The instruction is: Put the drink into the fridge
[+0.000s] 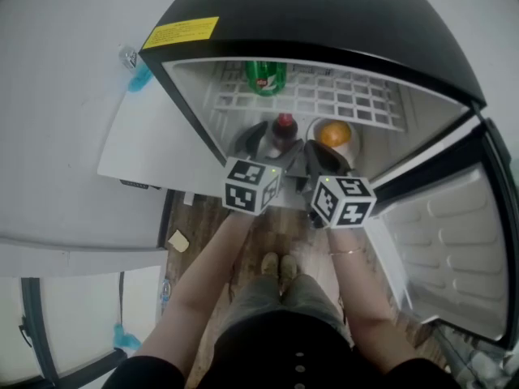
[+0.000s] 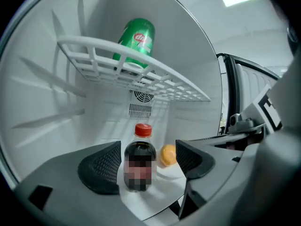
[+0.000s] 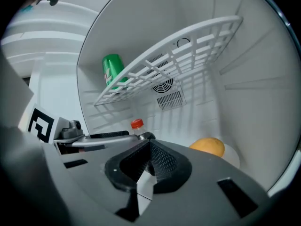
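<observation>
Left gripper view: left gripper with jaws spread; the red-capped drink bottle stands upright between them on the fridge floor. Right gripper alongside, jaws pressed together on nothing. Just behind the bottle, an orange; above, a green can on the wire shelf.

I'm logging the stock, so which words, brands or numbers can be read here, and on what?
No text reads clearly.
Yellow sticker on the fridge casing: print too small to read.
Green can on the shelf: red logo, lettering too blurred.
Bottle label: covered by a mosaic patch, unreadable.
</observation>
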### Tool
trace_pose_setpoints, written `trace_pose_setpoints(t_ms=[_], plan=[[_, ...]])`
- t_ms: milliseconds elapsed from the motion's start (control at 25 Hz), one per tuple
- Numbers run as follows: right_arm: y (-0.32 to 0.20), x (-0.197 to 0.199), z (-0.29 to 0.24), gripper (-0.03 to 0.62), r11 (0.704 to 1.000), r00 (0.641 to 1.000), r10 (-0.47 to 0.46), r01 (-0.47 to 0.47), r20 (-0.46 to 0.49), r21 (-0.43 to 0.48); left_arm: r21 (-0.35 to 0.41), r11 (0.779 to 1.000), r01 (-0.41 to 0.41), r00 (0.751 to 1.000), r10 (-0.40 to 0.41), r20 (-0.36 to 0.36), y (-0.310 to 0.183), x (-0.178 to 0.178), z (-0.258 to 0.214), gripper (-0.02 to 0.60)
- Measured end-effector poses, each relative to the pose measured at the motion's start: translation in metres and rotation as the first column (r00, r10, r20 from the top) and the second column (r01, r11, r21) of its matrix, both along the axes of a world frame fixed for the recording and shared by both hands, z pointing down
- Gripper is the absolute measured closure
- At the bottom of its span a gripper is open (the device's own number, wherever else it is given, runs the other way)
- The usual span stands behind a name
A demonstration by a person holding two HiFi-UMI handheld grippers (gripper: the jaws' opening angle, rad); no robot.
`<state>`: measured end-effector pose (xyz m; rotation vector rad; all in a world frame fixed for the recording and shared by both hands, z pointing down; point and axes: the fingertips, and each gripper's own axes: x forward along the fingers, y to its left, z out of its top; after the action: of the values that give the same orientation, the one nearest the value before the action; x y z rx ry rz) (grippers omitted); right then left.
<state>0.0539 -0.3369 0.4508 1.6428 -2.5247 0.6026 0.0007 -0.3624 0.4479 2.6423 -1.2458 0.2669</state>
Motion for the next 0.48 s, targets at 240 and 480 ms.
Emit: trace_pose_setpoints(t_ms=[240, 480], plan=[[0.018, -0.005, -0.012, 0.586, 1.0, 1.0, -0.02, 0.02, -0.018, 0.02, 0.035, 0.999, -0.019, 0.999, 0.021, -0.039, 0.022, -0.005, -0.016, 0.229], [0.036, -0.01, -0.022, 0.586, 0.998, 0.998, -0.049, 0.051, -0.036, 0.047, 0.058, 0.998, -0.016, 0.998, 0.02, -0.055, 0.041, -0.007, -0.03, 0.23]])
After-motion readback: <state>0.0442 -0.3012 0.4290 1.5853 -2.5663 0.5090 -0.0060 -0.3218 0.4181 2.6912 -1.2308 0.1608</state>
